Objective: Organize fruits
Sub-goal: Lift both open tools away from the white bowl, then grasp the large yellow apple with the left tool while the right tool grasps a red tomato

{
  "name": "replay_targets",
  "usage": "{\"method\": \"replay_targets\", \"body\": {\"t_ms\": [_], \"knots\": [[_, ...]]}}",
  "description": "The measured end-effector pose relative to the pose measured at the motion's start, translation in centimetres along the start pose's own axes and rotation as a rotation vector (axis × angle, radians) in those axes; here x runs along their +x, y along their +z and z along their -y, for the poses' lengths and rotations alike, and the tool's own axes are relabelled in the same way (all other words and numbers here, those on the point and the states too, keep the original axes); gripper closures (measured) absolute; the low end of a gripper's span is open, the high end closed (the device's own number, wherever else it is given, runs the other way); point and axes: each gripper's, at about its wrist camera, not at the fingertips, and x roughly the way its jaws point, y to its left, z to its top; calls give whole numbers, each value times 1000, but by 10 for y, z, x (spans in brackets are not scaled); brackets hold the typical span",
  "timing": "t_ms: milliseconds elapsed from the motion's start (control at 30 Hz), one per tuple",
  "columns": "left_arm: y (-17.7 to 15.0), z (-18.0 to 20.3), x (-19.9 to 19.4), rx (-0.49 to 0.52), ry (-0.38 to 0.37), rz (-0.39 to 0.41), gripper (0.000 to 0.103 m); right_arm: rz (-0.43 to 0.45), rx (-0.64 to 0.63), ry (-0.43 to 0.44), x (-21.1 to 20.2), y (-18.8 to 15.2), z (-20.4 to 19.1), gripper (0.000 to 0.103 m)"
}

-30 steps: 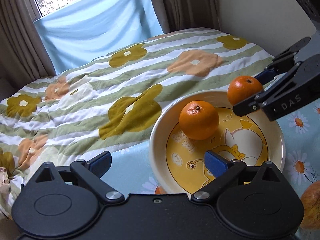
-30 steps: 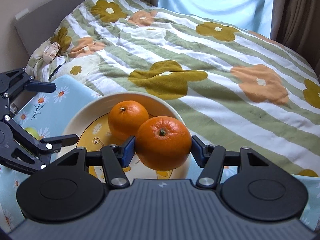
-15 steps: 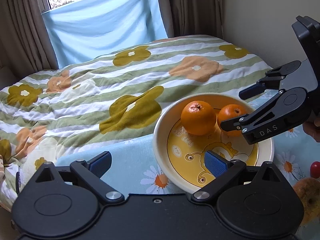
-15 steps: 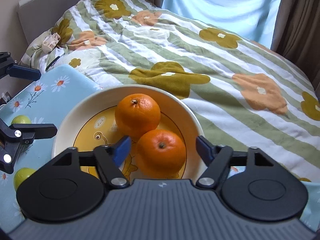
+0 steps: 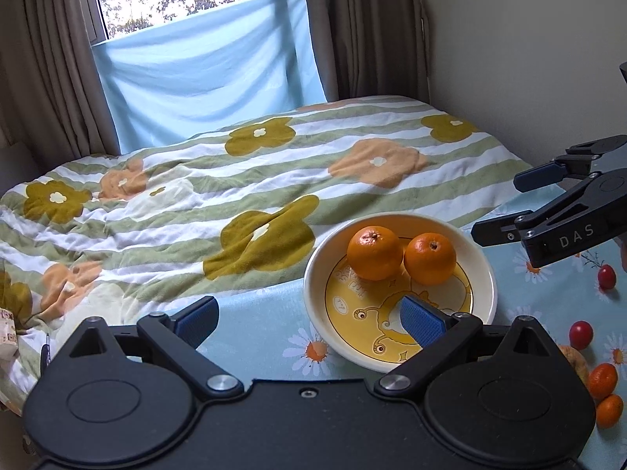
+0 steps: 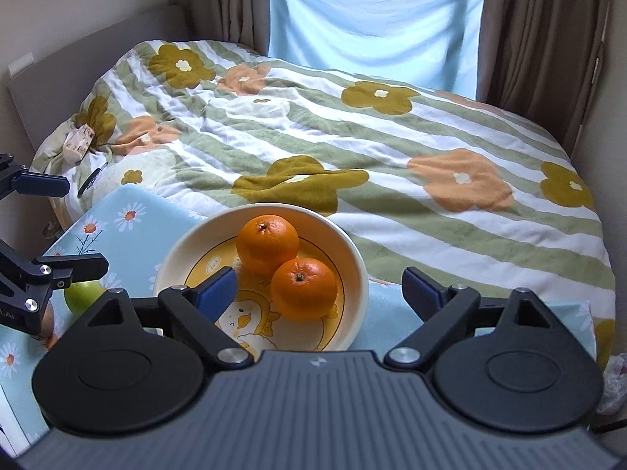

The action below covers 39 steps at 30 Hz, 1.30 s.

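Two oranges lie touching in a cream bowl (image 5: 486,274) with a yellow cartoon bottom: one (image 5: 374,252) to the left and one (image 5: 430,258) to the right. In the right wrist view the bowl (image 6: 354,250) holds them as a far orange (image 6: 267,244) and a near orange (image 6: 303,289). My left gripper (image 5: 309,319) is open and empty, in front of the bowl. My right gripper (image 6: 319,288) is open and empty, raised just behind the bowl; it also shows in the left wrist view (image 5: 497,203).
The bowl stands on a blue daisy cloth (image 5: 266,313). Two cherry tomatoes (image 5: 580,335), small mandarins (image 5: 603,382) and a brownish fruit (image 5: 574,358) lie right of the bowl. A green fruit (image 6: 82,295) lies left of it. A flowered striped quilt (image 6: 352,137) covers the bed beyond.
My right gripper opened, left its orange in the bowl beside the first one, and drew back and up. My left gripper also pulled back from the bowl.
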Motion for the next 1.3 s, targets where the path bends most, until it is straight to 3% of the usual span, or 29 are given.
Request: {"method": "replay_targets", "body": {"t_ms": [333,667,967,1300], "knots": [[-17,1,-65,21,32,92,2,45,72,-95,-90,-24,-28,0],[-49,20,-120,5,6,141,2,81,153,-169,-163,-82,-47,0],[-72,70,-129,-72,-2,98,2,55,103,-173,-183,-130,-16,0],[-76,137,-96,-115,-27,38,2,22,83,-151,-167,-161,50,0]]}}
